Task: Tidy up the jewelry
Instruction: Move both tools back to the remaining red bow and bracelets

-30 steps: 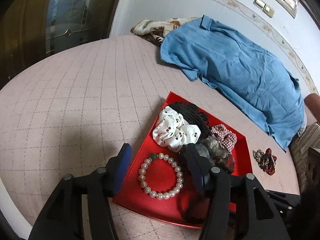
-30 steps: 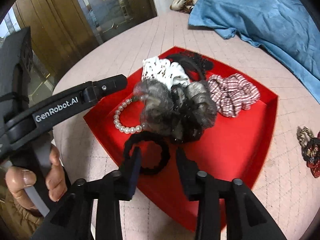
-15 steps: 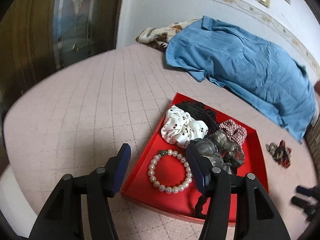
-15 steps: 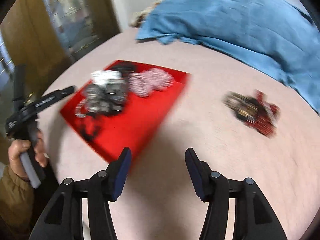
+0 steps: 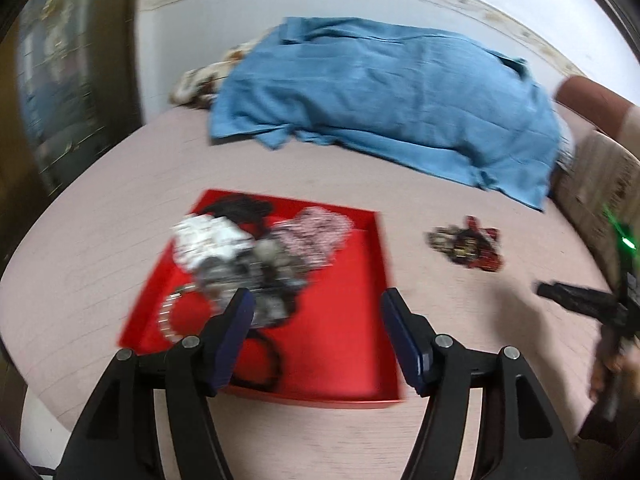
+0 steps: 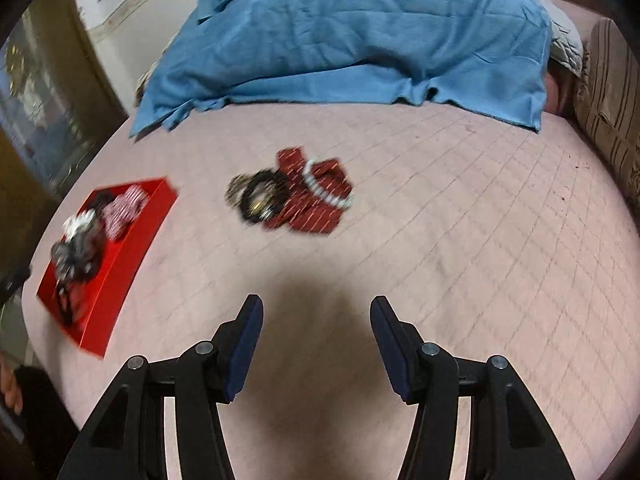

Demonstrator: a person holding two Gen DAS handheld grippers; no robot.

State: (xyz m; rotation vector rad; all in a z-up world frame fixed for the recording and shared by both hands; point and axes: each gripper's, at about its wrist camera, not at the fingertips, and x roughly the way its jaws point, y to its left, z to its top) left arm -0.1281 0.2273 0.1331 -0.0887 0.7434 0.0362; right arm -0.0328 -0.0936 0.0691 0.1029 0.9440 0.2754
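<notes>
Still-loose scrunchie pile (image 6: 292, 194) beside red tray (image 6: 132, 240)

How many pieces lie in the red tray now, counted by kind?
In the red tray, as far as the blur allows:
Fabric scrunchies: 4 (white scrunchie, black scrunchie, checked scrunchie, grey scrunchie)
Bead bracelet: 1
Black hair tie: 1
Total: 6

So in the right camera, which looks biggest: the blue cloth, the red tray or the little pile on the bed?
1. Blue cloth, by far.
2. Red tray.
3. Pile, close to the tray in looks, so unsure.
</notes>
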